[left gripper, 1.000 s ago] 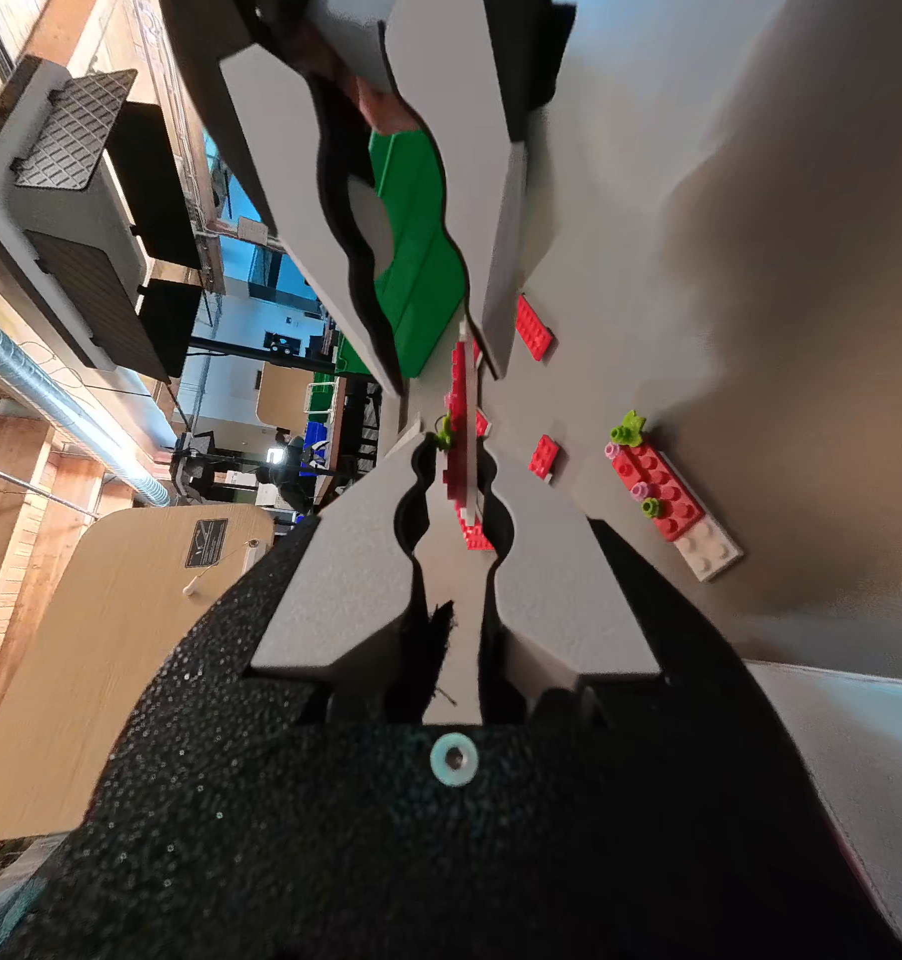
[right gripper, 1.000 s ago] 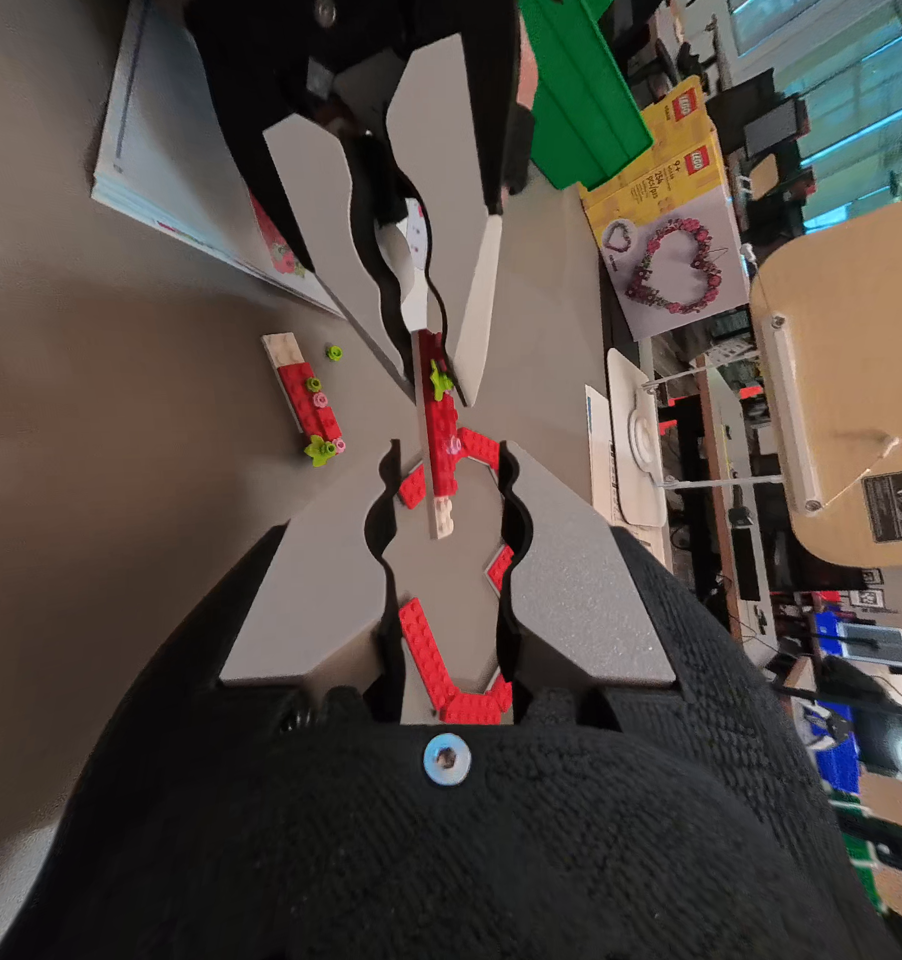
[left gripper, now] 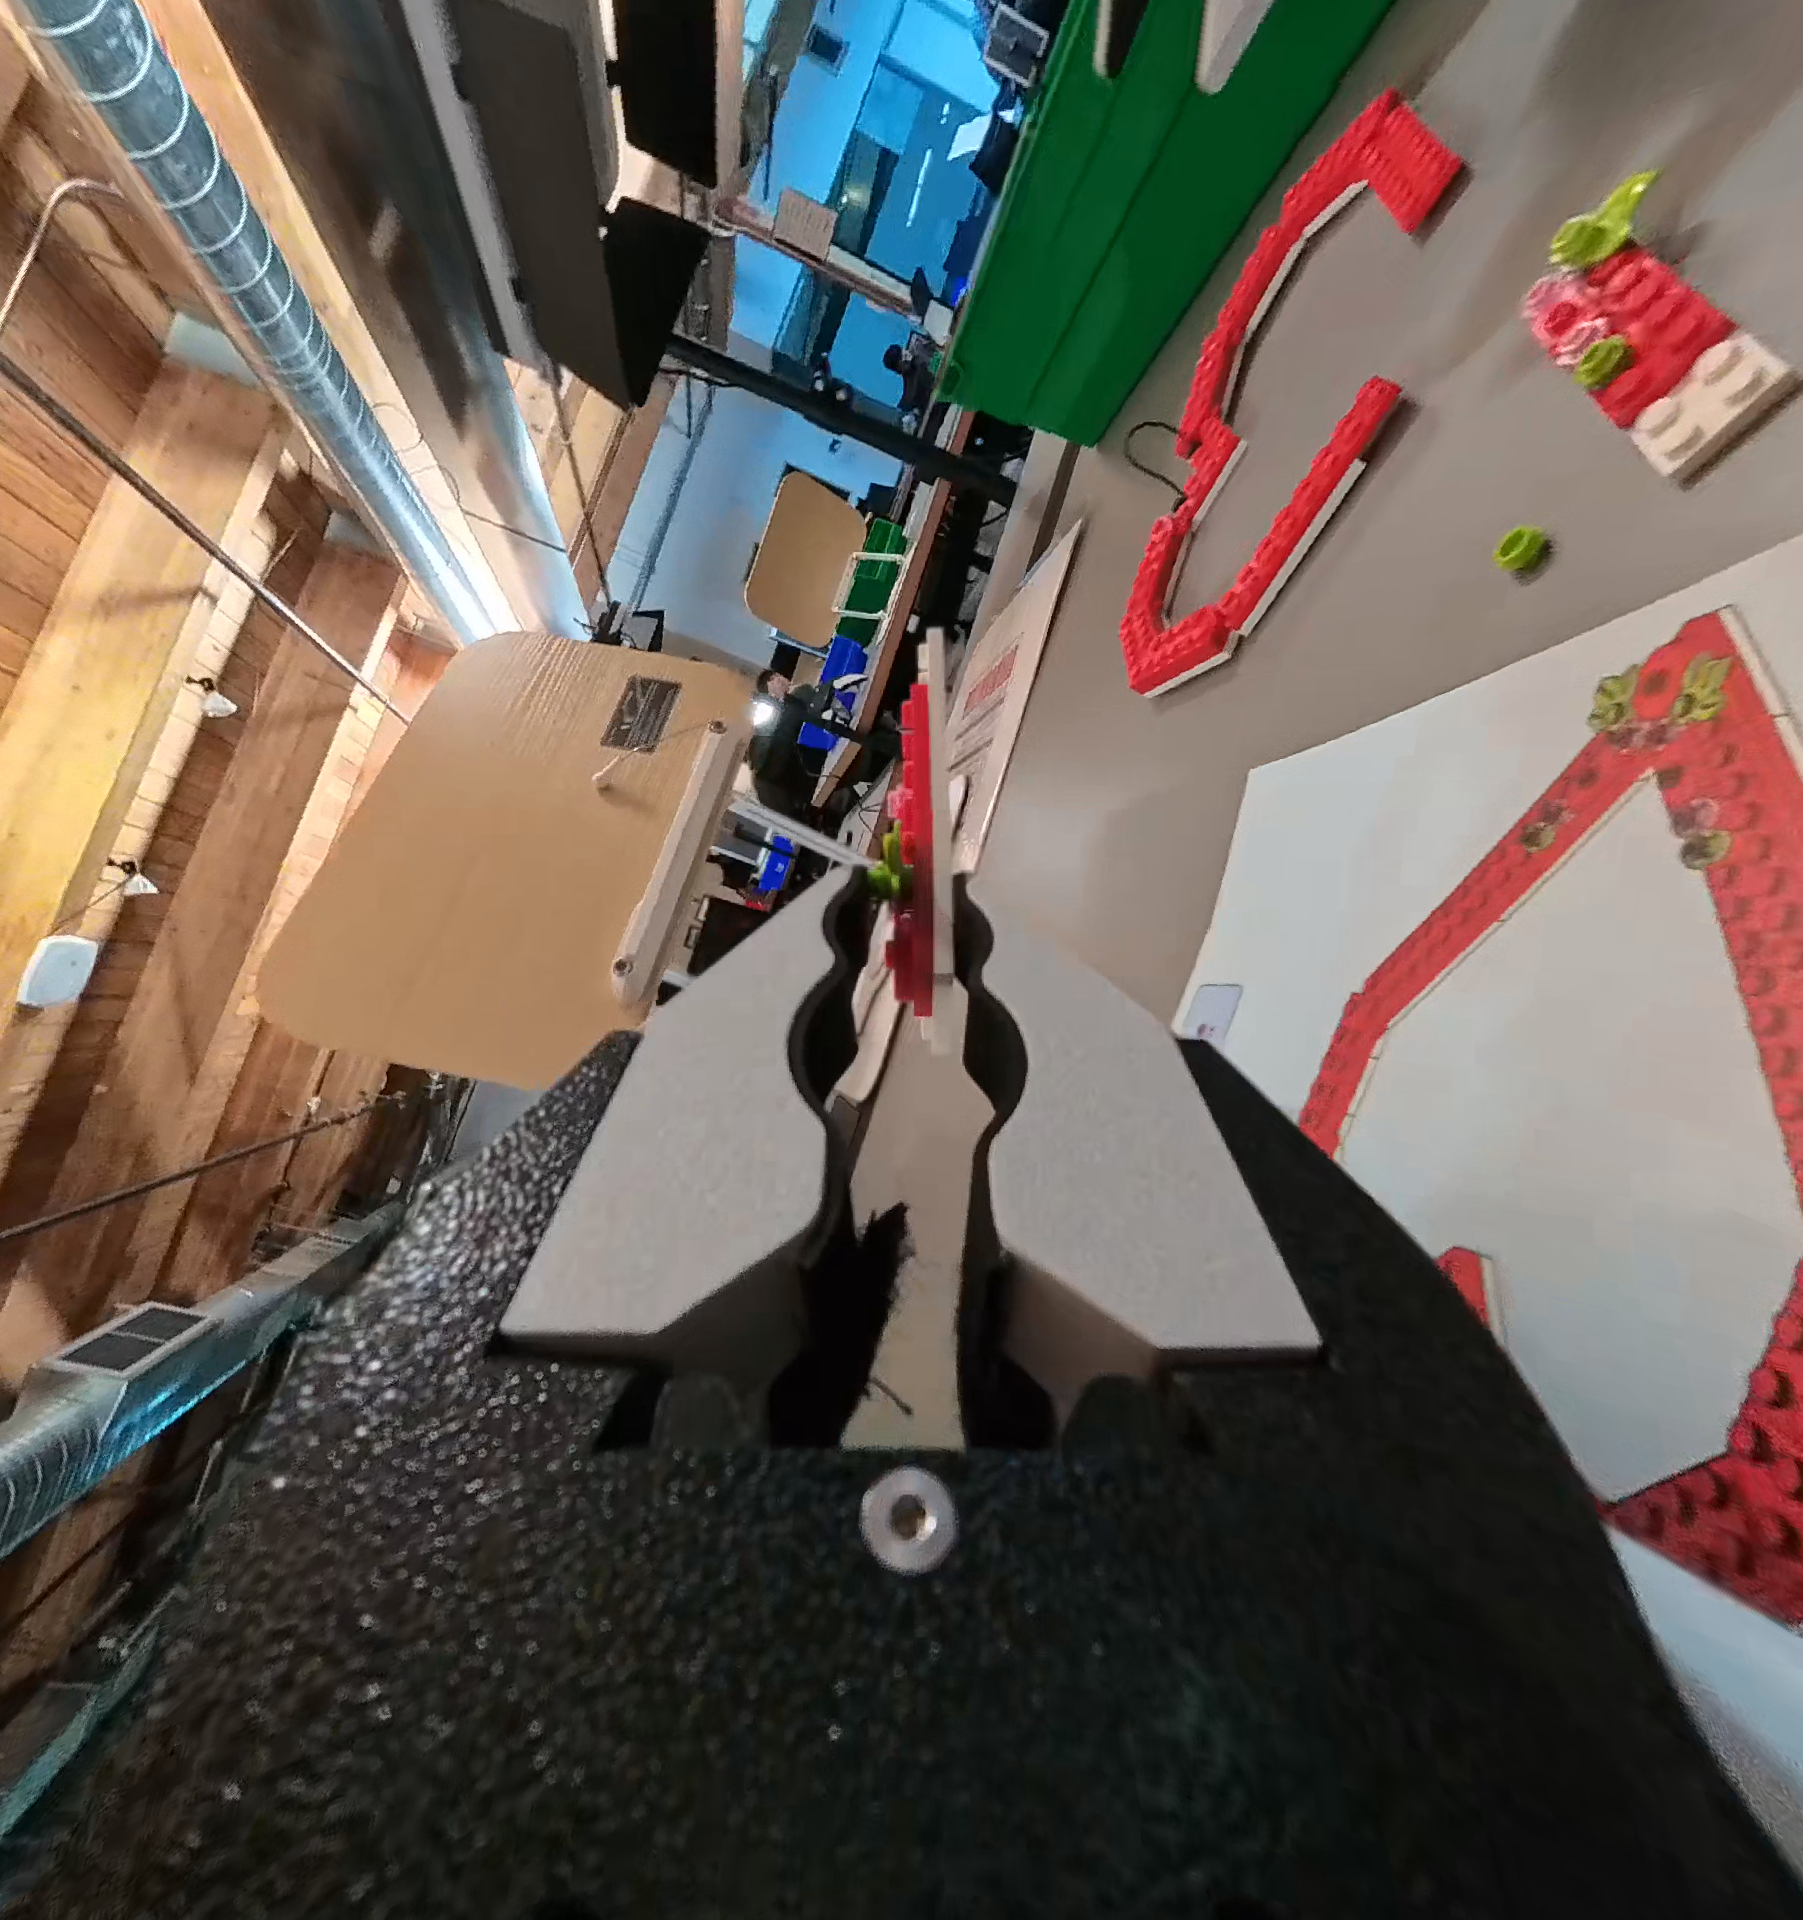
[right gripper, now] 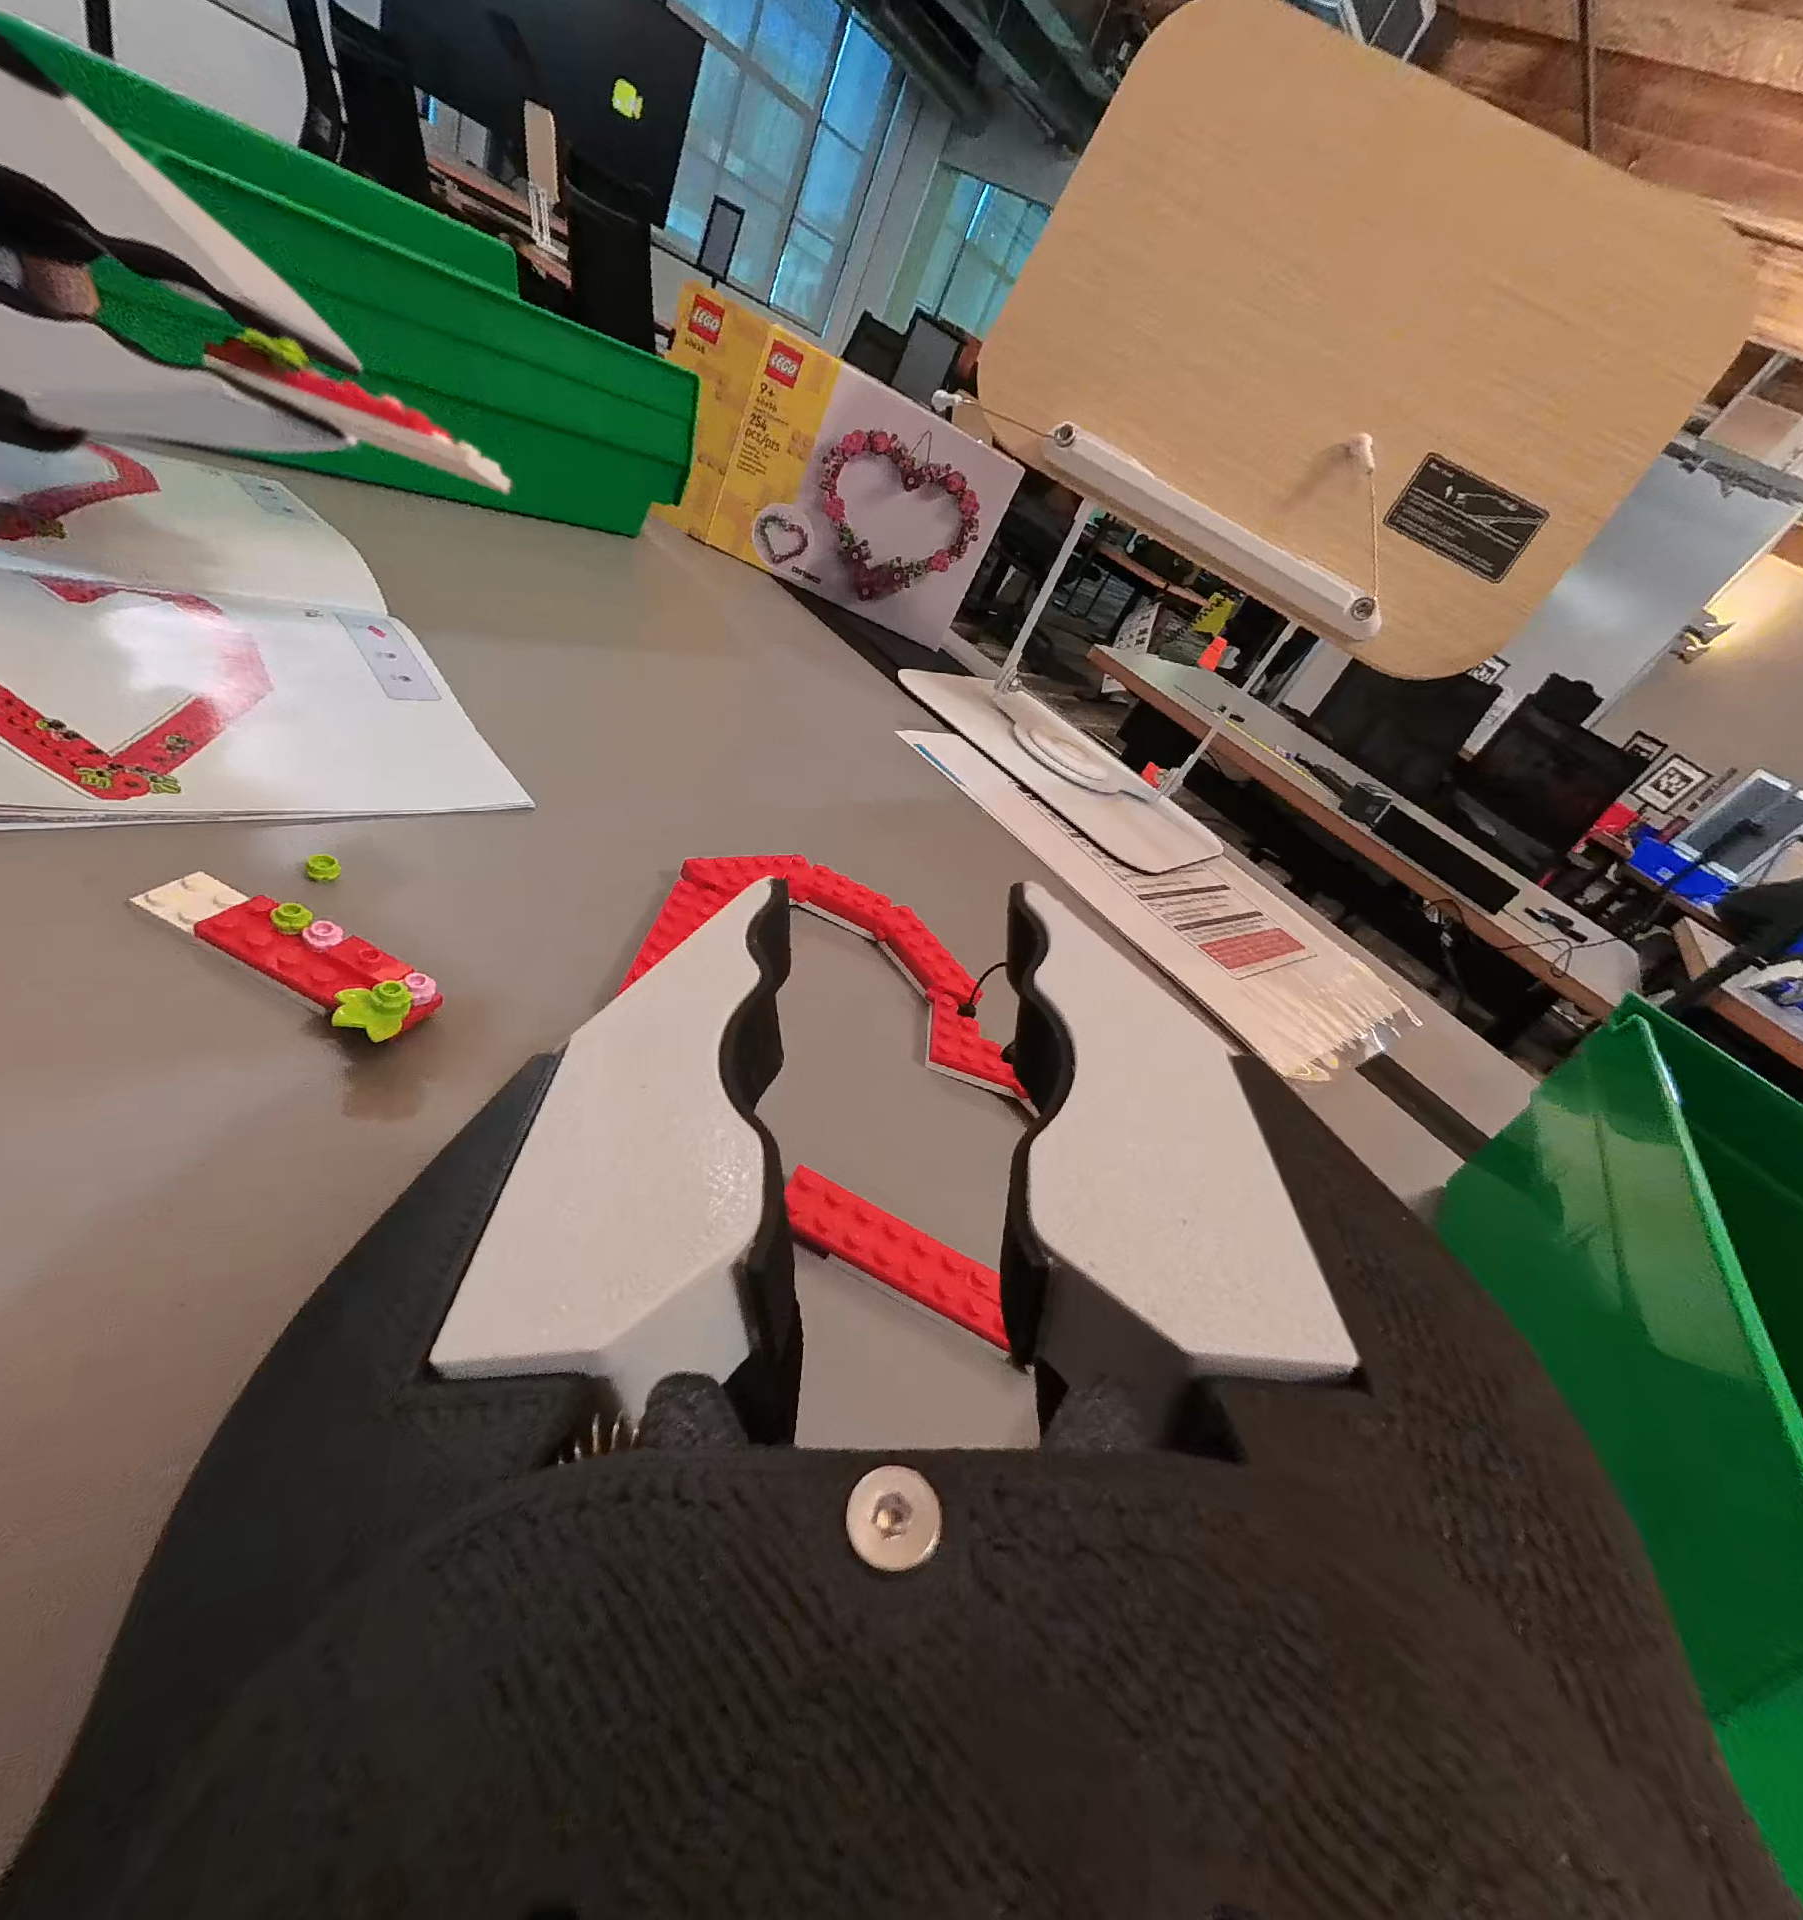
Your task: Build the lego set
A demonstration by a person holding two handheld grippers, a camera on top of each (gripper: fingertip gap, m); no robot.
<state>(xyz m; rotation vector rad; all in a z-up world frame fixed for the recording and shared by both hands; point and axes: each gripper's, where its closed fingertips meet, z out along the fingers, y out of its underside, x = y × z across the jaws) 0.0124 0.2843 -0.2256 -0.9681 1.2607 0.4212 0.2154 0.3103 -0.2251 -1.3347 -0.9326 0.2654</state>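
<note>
The left claw (left gripper: 923, 914) is clamped on a red-and-white plate strip (left gripper: 928, 821), held above the counter (right gripper: 616, 675). The right claw (right gripper: 892, 904) stands apart over the red heart frame (right gripper: 876, 914). The contents of the green bins (right gripper: 440, 343) cannot be told.

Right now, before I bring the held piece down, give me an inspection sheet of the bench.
Surface: grey table, flat.
Job's things: red heart frame, unfinished; decorated red strip; loose green stud; held strip.
Clutter: instruction booklet; set box; green bins; paper sheet.
Grippers: left gripper shut on held strip; right gripper open above frame.
Cables: black loop by frame.
Surroundings: wooden stand, desks.
</note>
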